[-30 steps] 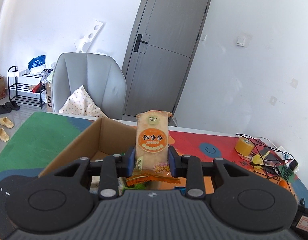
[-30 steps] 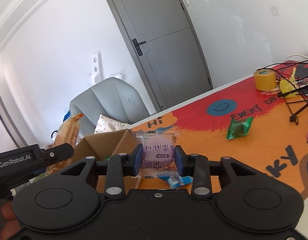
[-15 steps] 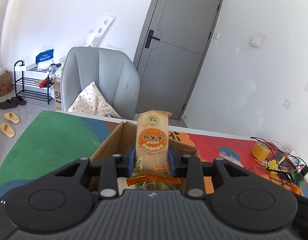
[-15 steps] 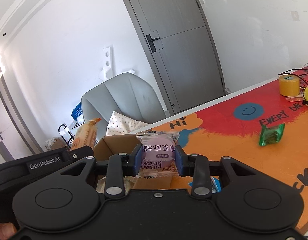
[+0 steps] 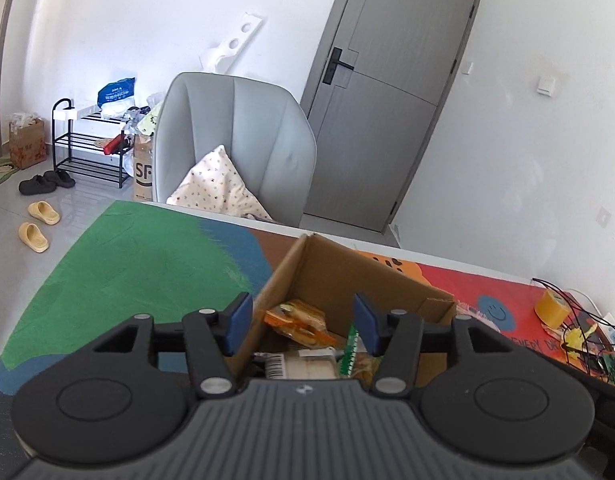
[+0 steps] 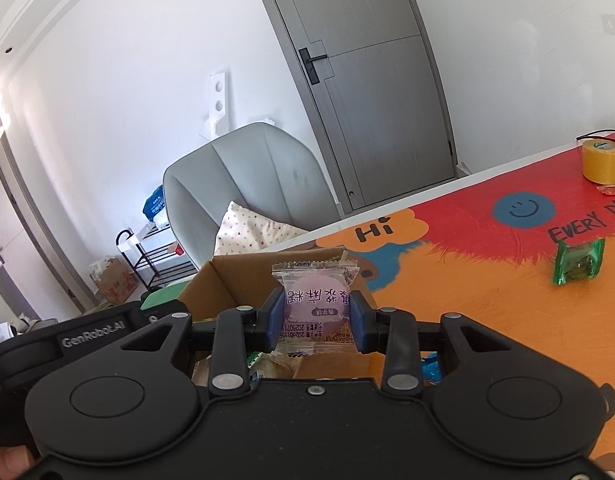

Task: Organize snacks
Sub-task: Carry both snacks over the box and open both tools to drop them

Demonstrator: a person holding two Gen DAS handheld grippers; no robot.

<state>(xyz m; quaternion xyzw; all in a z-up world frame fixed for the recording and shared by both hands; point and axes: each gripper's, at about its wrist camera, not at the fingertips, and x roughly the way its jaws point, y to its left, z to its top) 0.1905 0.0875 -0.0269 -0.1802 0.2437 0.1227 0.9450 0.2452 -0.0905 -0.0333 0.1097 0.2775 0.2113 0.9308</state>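
My left gripper (image 5: 301,322) hangs over the open cardboard box (image 5: 349,270), its jaws opening with nothing pressed between the blue pads. The orange rice-cracker pack (image 5: 297,320) lies inside the box among other snack packs. My right gripper (image 6: 316,316) is shut on a clear packet holding a purple round snack (image 6: 315,304), held upright just in front of the same cardboard box (image 6: 243,280). The left gripper's black body (image 6: 91,330) shows at the left edge of the right wrist view. A green-wrapped snack (image 6: 578,266) lies on the orange part of the table.
The table carries a colourful mat (image 5: 147,264) of green, blue, red and orange. A yellow tape roll (image 6: 601,162) and a black wire rack (image 5: 583,340) stand at the far right. A grey chair with a dotted pillow (image 5: 235,152) stands behind the table.
The left gripper's jaws have parted and the orange rice-cracker pack has dropped from them into the box. Both grippers have shifted left, closer over the box; the right keeps its purple packet.
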